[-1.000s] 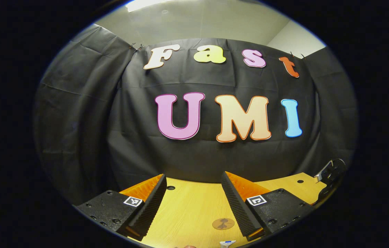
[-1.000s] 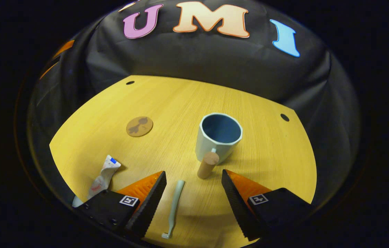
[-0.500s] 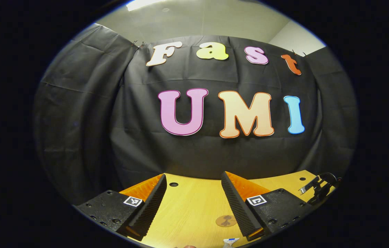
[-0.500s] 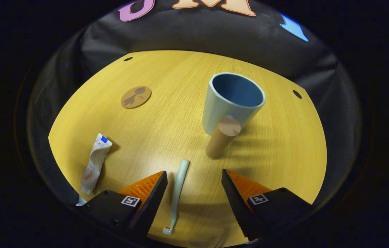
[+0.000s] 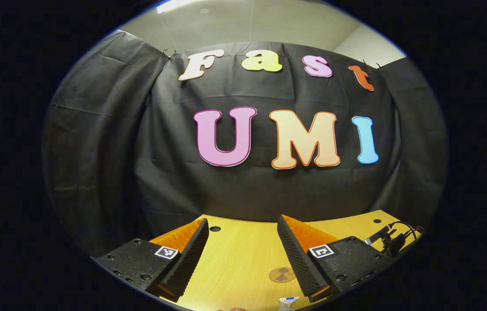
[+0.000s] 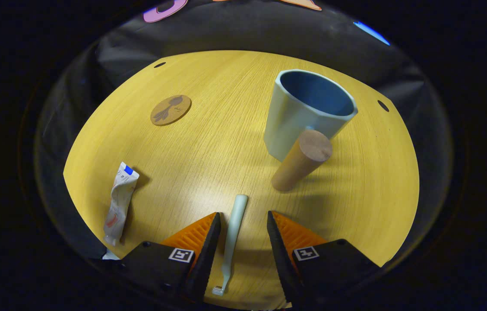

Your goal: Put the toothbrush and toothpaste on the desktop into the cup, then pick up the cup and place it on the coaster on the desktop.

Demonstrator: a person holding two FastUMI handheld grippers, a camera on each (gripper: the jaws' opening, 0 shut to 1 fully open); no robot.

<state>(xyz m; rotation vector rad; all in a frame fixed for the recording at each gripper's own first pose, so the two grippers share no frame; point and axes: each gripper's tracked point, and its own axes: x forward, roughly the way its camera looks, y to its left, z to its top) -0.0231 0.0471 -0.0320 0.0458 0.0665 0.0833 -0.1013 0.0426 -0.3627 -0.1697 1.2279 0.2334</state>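
Pale mint plastic toothbrush (image 6: 232,242): lies flat on the yellow wood-grain desk (image 6: 209,142), long axis running away from the camera in the right gripper view, bristle head nearest the camera, handle end pointing toward the far side of the desk. It sits between the two fingers of the right tool (image 6: 240,255), which stand apart on either side of it, not pressing on it.

White crumpled toothpaste tube with blue cap (image 6: 119,202): flat on the desk, well to the left of the toothbrush, cap end pointing away from the camera.

Pale blue-grey ceramic cup with darker blue inside (image 6: 308,113): upright, mouth open upward, its round wooden peg handle (image 6: 302,160) jutting toward the camera.

Round brown coaster with dark printed figure (image 6: 170,109): flat, far left part of the desk, well apart from the cup.

Left tool (image 5: 241,255): fingers spread wide, nothing between them, held above the desk. Its view takes in the coaster (image 5: 283,274) low between the fingers (small) and the toothpaste cap at the bottom edge.
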